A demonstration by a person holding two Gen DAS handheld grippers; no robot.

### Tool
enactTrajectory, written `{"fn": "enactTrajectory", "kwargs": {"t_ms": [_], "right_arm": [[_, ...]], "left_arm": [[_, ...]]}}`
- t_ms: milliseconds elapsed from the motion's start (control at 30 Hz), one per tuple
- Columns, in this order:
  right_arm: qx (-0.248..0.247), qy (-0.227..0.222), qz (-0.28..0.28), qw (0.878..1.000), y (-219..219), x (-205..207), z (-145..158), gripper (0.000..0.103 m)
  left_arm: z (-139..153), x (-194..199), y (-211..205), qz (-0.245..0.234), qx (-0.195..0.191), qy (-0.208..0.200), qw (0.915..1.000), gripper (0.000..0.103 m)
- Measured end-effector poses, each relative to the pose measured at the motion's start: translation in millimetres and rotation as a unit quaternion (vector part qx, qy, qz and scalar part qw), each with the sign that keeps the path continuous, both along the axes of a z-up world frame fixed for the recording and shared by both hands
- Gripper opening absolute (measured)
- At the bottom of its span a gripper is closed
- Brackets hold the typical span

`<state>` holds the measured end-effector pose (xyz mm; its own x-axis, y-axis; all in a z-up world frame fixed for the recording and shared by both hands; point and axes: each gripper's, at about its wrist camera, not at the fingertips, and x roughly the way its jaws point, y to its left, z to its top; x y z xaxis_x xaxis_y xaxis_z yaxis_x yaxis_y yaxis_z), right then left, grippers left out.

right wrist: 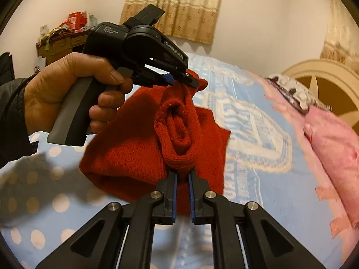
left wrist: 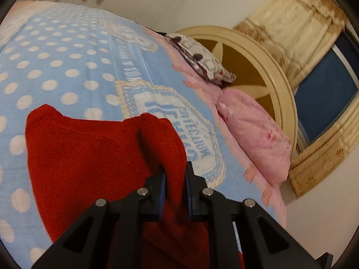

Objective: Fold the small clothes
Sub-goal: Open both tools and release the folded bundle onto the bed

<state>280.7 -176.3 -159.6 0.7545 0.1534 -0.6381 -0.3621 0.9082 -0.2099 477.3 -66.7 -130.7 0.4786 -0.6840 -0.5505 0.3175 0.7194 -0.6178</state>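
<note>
Spread under everything is a pale blue bedcover with white polka dots and a cream-bordered lettered panel (left wrist: 67, 67), and we take it as the folding surface. Nearest to us, our right gripper (right wrist: 182, 179) is pinched nearly closed on a thick rolled edge of the red knitted small garment (right wrist: 139, 148), which hangs lifted above the cover. Beyond that garment, our left gripper (right wrist: 181, 79) is clamped on its far top edge, with the left hand (right wrist: 67, 94) wrapped round the grey handle. In the left wrist view that gripper (left wrist: 176, 174) holds a fold of red knit between narrowly parted pads. We judge the two grips are there to stretch the cloth between them so it can be carried and laid flat for a fold. Past the garment, a fluffy pink pillow (left wrist: 258, 134) and a patterned white-and-purple cushion (left wrist: 202, 58) lie at the cover's edge, against a cream round headboard with a star cut-out (left wrist: 269, 71). Farther still are beige patterned curtains (right wrist: 179, 6) and a cluttered wooden cabinet (right wrist: 65, 38).
</note>
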Motion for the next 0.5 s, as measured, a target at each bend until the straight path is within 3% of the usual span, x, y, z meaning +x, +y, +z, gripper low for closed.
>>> {"fn": "enactTrajectory", "kwargs": {"t_ms": [167, 267, 367, 500], "right_arm": [[0.029, 0.041, -0.016, 0.999, -20.9, 7.5, -11.3, 0.008], [0.047, 0.064, -0.015, 0.997, -29.6, 11.2, -14.4, 0.008], [0.06, 0.091, -0.021, 0.994, -37.8, 14.1, -20.4, 0.008], [0.074, 0.12, -0.032, 0.99, -52.0, 12.7, -24.5, 0.008]], "left_arm": [[0.2, 0.3, -23.9, -0.016, 0.042, -0.009, 0.999, 0.016], [1.8, -4.1, -31.3, -0.023, 0.061, -0.013, 0.9978, 0.024], [14.7, -17.8, -32.1, -0.034, 0.069, -0.035, 0.9964, 0.033], [34.3, -52.5, -16.5, -0.031, 0.099, -0.098, 0.9898, 0.063]]}}
